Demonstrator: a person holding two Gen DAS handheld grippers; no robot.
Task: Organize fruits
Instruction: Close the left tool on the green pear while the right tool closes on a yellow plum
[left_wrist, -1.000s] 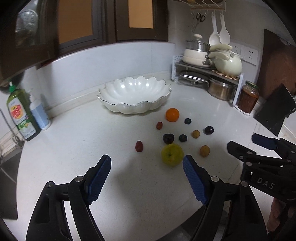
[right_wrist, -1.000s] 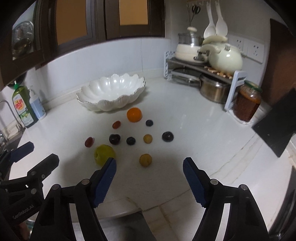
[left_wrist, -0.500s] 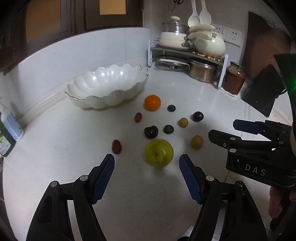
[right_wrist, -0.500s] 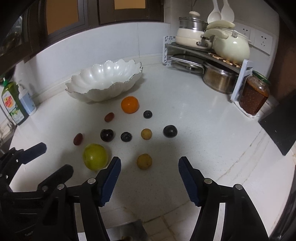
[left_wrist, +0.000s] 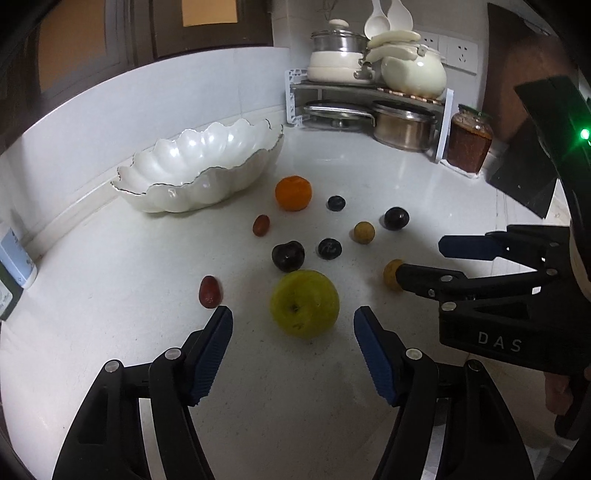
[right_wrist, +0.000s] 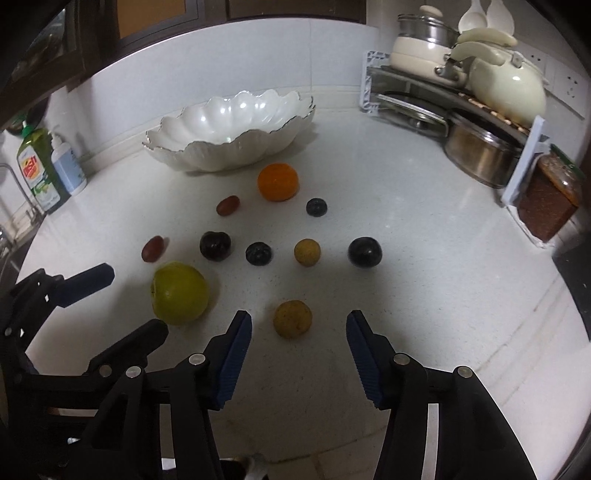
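Several fruits lie on the white counter in front of a white scalloped bowl, which holds nothing. A green apple sits just ahead of my open left gripper. A small yellow-brown fruit sits just ahead of my open right gripper. Farther off are an orange, dark plums, two red dates and another yellow fruit.
A rack with pots and a kettle stands at the back right, with a jar beside it. Dish soap bottles stand at the left by the sink. The counter's front edge runs below both grippers.
Both grippers have moved forward and down toward the fruits. The apple now sits close ahead of the left jaws, the yellow-brown fruit close ahead of the right jaws.
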